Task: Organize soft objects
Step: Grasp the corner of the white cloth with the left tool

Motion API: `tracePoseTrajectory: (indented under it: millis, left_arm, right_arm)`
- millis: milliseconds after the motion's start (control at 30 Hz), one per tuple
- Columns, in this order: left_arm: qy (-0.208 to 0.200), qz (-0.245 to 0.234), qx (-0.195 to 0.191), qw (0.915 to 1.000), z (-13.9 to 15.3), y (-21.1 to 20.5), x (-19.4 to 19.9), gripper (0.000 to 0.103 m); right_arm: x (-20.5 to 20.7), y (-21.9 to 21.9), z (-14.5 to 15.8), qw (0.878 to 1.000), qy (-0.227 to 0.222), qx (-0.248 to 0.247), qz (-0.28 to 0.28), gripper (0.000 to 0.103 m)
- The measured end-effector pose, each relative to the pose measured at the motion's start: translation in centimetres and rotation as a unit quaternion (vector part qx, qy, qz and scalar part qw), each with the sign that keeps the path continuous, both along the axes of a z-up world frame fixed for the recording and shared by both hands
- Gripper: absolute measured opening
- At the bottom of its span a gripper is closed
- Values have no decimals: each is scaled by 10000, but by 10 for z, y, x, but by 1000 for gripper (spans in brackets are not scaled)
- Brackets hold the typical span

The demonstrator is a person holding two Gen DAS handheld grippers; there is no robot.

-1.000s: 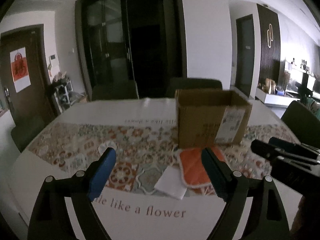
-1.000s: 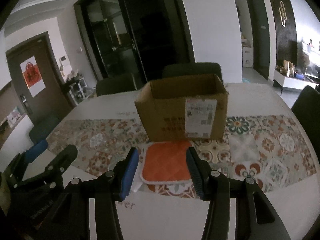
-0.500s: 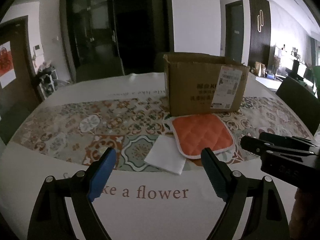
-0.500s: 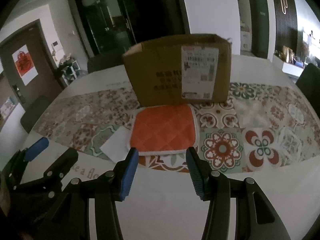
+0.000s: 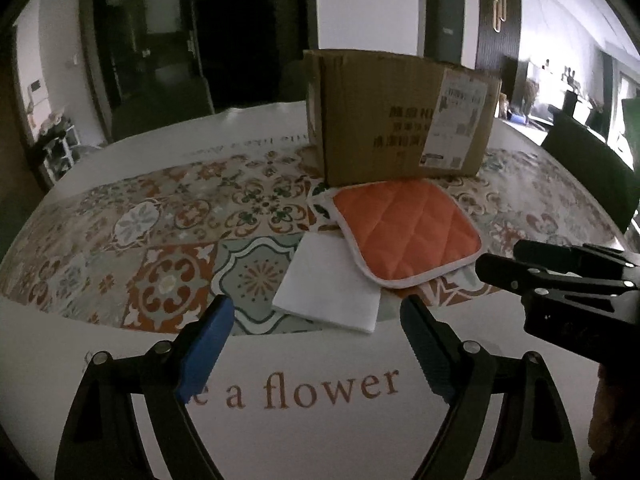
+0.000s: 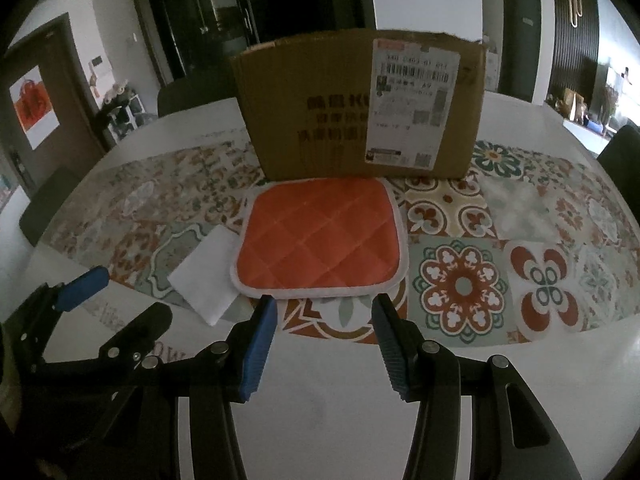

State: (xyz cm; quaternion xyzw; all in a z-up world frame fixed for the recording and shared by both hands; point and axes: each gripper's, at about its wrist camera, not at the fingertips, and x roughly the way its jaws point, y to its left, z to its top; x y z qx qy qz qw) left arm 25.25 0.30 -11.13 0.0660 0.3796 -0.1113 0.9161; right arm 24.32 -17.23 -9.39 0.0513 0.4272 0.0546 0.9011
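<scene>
An orange quilted pot holder (image 5: 404, 232) (image 6: 320, 240) with a white rim lies flat on the patterned runner, right in front of a cardboard box (image 5: 400, 120) (image 6: 320, 120). A white folded cloth (image 5: 332, 288) (image 6: 208, 272) lies to its left, partly tucked under it. My left gripper (image 5: 316, 308) (image 6: 128, 296) hovers wide open just short of the white cloth; its jaws are closing a little with nothing between them. My right gripper (image 6: 326, 302) (image 5: 500, 256) stands open just short of the pot holder's near edge, holding nothing.
The table (image 5: 320, 420) has a white cover with brown lettering and a tiled runner (image 6: 464, 284) across its middle. Dark chairs (image 5: 592, 168) (image 6: 52, 204) stand around it. The box's open top faces up; its inside is hidden.
Both grippers have sunk towards the table and tilted downward, so the pot holder and white cloth now sit closer and larger. Nothing was taken hold of.
</scene>
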Motion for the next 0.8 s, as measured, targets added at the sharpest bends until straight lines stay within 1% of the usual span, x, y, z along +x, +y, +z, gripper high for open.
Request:
tracePoseTrajectory:
  millis: [67, 167, 200, 233, 367, 467, 533, 600, 733, 767, 800]
  left_arm:
    - [50, -67, 44, 10000, -5, -2, 6, 80]
    - [173, -122, 33, 9998, -13, -3, 18, 78]
    - [248, -133, 25, 9996, -16, -3, 22, 74]
    - [353, -160, 10, 9992, -20, -4, 28, 73]
    - [561, -194, -20, 9982, -30, -6, 39, 70]
    - [617, -233, -29, 9978, -33, -8, 44, 70]
    - [636, -211, 30, 9977, -37, -9, 47, 70]
    - [745, -233, -13, 9970, -42, -9, 50, 70]
    - [608, -244, 33, 9978, -43, -12, 49, 69]
    - [575, -234, 33, 9981, -43, -11, 49, 64]
    - [535, -242, 35, 9983, -42, -12, 49, 55]
  right_arm:
    - [5, -1, -5, 10000, 74, 10, -25, 51]
    - [13, -2, -11, 9998, 174, -10, -76, 51]
    - [15, -3, -13, 9998, 198, -8, -92, 51]
    - [18, -3, -15, 9997, 223, -15, -107, 51]
    - [28, -5, -20, 9995, 279, -27, -165, 51]
    - [34, -5, -22, 9994, 315, -52, -140, 51]
    - [38, -5, -24, 9993, 352, -19, -122, 51]
    - [38, -6, -25, 9992, 362, -16, -140, 51]
    - [39, -5, -28, 9991, 406, -11, -108, 51]
    - [39, -5, -28, 9991, 411, -7, -116, 51]
    - [40, -5, -28, 9991, 416, 0, -119, 51]
